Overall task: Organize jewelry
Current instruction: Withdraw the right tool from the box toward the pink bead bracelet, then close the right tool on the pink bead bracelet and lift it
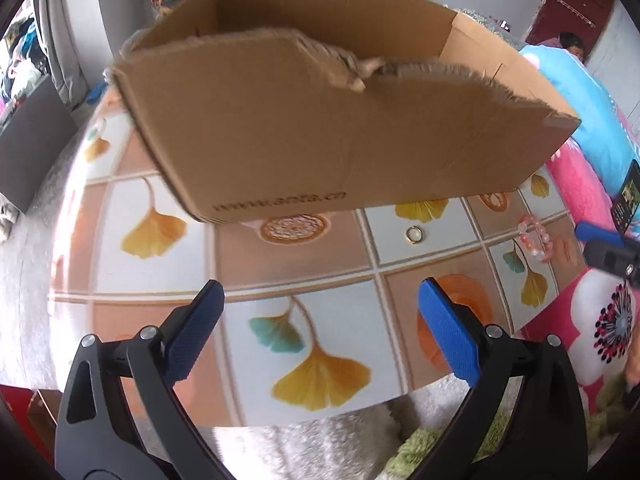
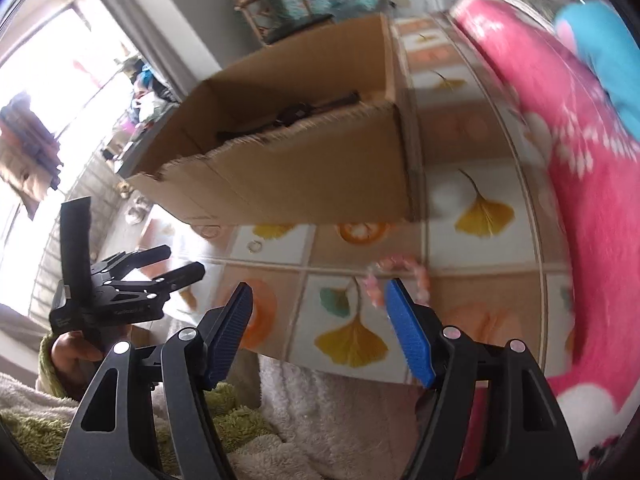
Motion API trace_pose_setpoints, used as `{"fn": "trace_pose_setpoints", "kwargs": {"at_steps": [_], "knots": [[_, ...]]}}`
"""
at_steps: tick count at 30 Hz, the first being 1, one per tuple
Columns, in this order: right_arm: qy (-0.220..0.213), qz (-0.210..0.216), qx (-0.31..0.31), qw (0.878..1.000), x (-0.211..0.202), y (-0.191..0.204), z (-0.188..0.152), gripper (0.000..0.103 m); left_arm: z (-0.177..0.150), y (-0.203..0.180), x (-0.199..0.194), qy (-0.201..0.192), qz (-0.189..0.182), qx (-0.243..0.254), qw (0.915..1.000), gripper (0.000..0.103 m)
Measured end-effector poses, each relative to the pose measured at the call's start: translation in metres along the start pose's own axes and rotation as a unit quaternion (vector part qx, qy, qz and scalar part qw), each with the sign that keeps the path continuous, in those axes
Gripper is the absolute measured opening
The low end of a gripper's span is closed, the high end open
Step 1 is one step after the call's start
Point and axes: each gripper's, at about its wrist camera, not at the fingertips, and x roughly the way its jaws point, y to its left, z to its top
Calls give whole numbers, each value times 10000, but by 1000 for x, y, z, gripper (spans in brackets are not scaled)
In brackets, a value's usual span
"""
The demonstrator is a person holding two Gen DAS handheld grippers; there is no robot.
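Note:
An open cardboard box (image 1: 320, 120) stands on a table with a ginkgo-leaf cloth (image 1: 320, 340). A gold ring (image 1: 414, 235) lies in front of the box. A pink bead bracelet (image 1: 532, 236) lies to its right. My left gripper (image 1: 316, 300) is open and empty above the near table edge. My right gripper (image 2: 320, 292) is open and empty, with the bracelet (image 2: 400, 276) just beyond its right finger. The ring (image 2: 254, 245) is small at the left in the right wrist view. The box (image 2: 300, 168) holds something dark. The left gripper shows in the right wrist view (image 2: 176, 264).
Pink and blue flowered bedding (image 2: 580, 160) lies along the table's right side. White and green fluffy fabric (image 1: 320, 448) lies below the near table edge. A window and clutter are at far left in the right wrist view. A person (image 1: 572, 46) sits at the far right.

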Motion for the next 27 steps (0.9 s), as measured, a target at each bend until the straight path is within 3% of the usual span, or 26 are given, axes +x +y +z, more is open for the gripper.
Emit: {"fn": "trace_pose_setpoints", "kwargs": {"at_steps": [8, 15, 27], "knots": [[176, -216, -161, 9995, 18, -3, -7, 61, -4, -22, 17, 134, 613, 281, 9976, 95], [371, -586, -526, 9962, 40, 5, -2, 50, -7, -25, 15, 42, 649, 208, 9977, 95], [303, -929, -829, 9917, 58, 7, 3, 14, -16, -31, 10, -108, 651, 271, 9975, 96]]}}
